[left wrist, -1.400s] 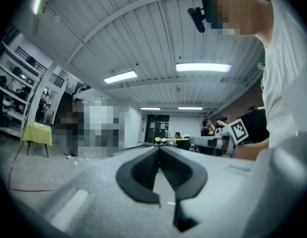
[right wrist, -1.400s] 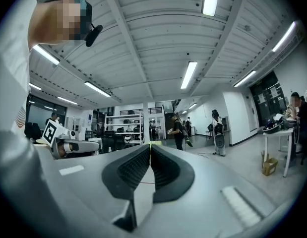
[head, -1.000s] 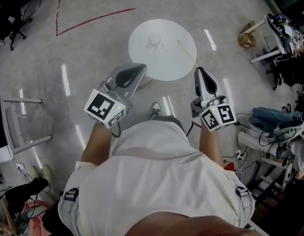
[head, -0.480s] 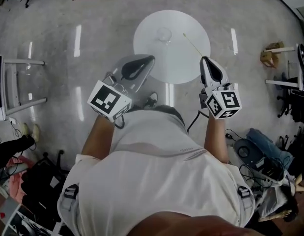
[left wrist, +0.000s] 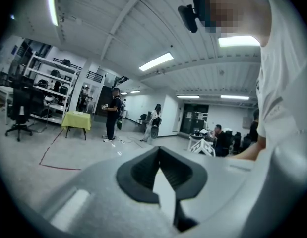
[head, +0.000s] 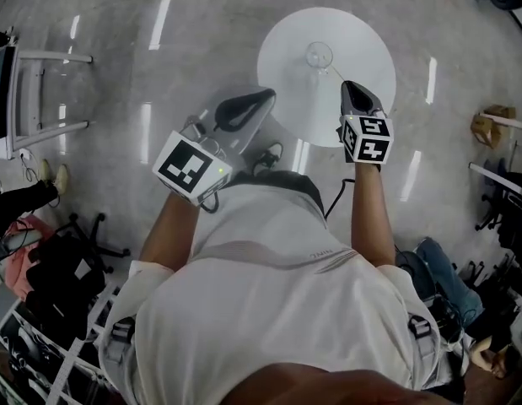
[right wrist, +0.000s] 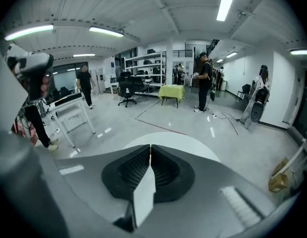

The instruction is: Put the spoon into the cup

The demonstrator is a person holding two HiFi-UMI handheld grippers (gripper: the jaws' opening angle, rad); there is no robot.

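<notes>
A round white table (head: 362, 36) stands ahead of me, with a clear cup (head: 319, 55) near its middle. A thin pale spoon (head: 333, 67) lies just right of the cup, and its near end is hidden under my right gripper. My right gripper (head: 355, 86) hangs over the table's near part with its jaws shut and empty. In the right gripper view, this gripper (right wrist: 150, 147) points across the white table top (right wrist: 193, 152). My left gripper (head: 264, 97) is shut, empty and left of the table, off its edge. In its own view, the left gripper (left wrist: 159, 150) faces the open room.
A metal-framed desk (head: 29, 99) stands at far left, and cluttered racks (head: 41, 310) sit at lower left. Chairs and cables lie at right (head: 497, 175). Several people stand across the room near a yellow-covered table (right wrist: 171, 91), office chairs and shelves.
My right gripper has moved forward from the table's near edge to over the spoon's near end. The head view has swung left, so the table sits further right. The left gripper barely moved.
</notes>
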